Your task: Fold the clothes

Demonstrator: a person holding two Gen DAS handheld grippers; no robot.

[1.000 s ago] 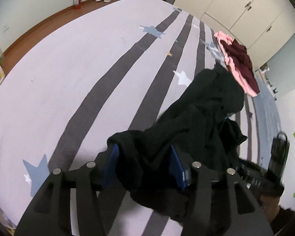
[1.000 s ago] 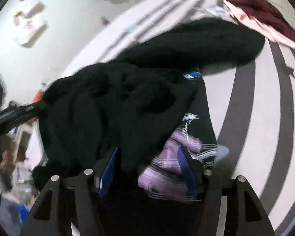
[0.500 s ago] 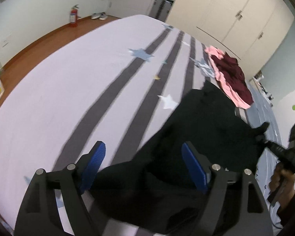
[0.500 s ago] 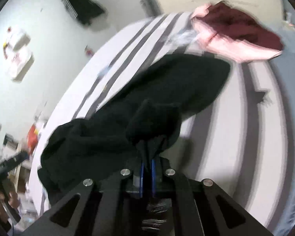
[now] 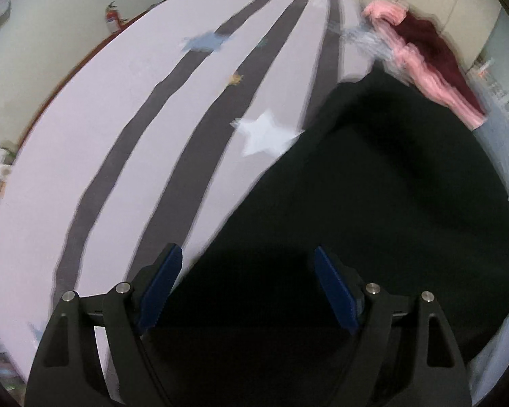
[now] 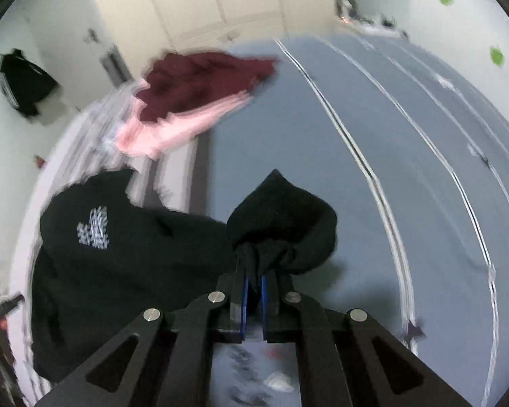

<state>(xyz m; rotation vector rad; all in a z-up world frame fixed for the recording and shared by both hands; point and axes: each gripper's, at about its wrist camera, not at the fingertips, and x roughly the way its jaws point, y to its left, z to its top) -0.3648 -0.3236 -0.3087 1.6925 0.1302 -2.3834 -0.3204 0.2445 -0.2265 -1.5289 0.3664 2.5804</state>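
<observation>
A black garment lies spread on the striped bedsheet, filling the lower right of the left wrist view. My left gripper is open above its near edge, blue pads apart, nothing between them. My right gripper is shut on a bunched corner of the black garment, lifted off the bed. The rest of the garment, with a white chest print, trails to the left.
A pile of maroon and pink clothes lies at the far side of the bed; it also shows in the right wrist view. Cream wardrobe doors stand behind. A fire extinguisher stands by the wall.
My left gripper opened and let go of the black garment, which now lies spread flat. My right gripper closed on a corner of it and swung right, pulling it out.
</observation>
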